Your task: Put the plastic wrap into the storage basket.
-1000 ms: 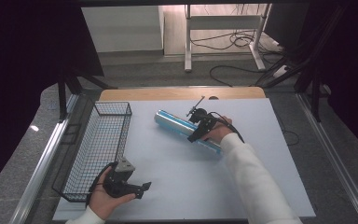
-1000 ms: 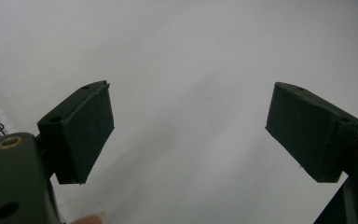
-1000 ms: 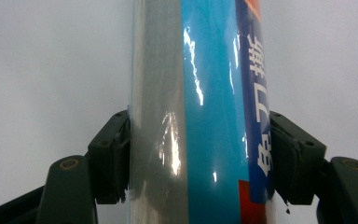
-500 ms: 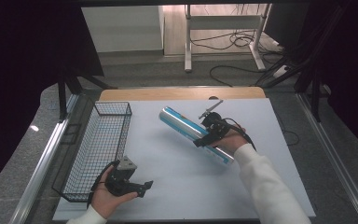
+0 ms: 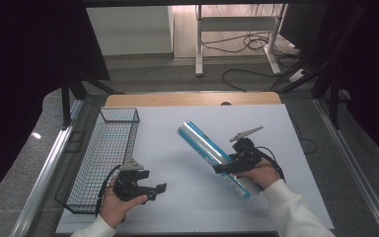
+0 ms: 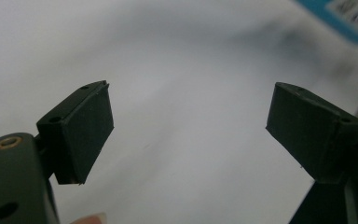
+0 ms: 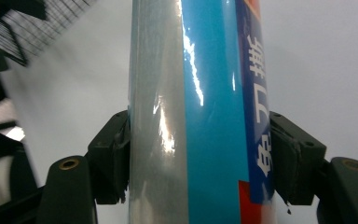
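Surface: you worked on a white sheet [image 5: 177, 207] laid over a wooden table [image 5: 192, 98], whose bare edge showed at the far side.
Basket: a black wire basket [image 5: 103, 153] stood along the sheet's left side, nothing visible in it.
Tube: your blue and silver tube [image 5: 212, 155] lay slanted near the sheet's middle right, far end tilted toward the basket.
Right gripper [image 5: 234, 165]: your jaws pinched the tube across its width, both pads [image 7: 116, 158] pressed on its sides.
Left gripper [image 5: 150, 190]: your jaws stood spread, nothing between them, just beside the basket's near end.
Room: grey floor, cables [image 5: 249, 47] and metal desk legs [image 5: 197, 44] lay beyond the table; dark either side.
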